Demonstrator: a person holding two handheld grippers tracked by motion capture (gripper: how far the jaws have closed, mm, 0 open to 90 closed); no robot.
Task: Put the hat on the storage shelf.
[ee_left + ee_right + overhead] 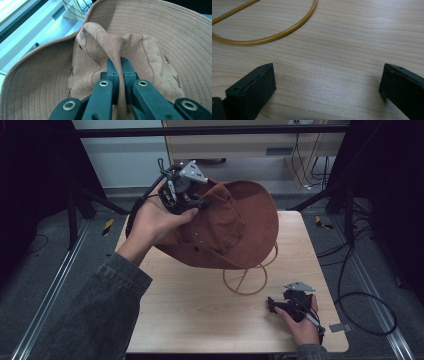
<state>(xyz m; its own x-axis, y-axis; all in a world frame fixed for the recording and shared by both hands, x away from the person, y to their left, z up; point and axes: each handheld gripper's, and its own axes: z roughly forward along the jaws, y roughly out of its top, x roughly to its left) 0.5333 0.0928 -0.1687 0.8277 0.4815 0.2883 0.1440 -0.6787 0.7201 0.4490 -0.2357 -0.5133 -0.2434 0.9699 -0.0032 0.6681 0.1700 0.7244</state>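
Note:
A rust-brown wide-brimmed hat (235,222) hangs tilted in the air over the back of the wooden table (190,305). My left gripper (192,202) is shut on a fold of the hat's crown, held up by the person's left hand. In the left gripper view the jaws pinch a ridge of the hat's crown fabric (110,45), with my left gripper (119,63) closed tight around it and the stitched brim curving behind. Under the hat stands a yellow wire stand (245,277). My right gripper (272,305) rests low near the table's front right, open; in the right gripper view my right gripper (327,82) has bare wood between its jaws.
The yellow wire stand's base ring (274,37) lies on the wood ahead of the right gripper. Black frame legs and cables (360,270) surround the table on the grey floor. A cabinet (250,142) stands behind.

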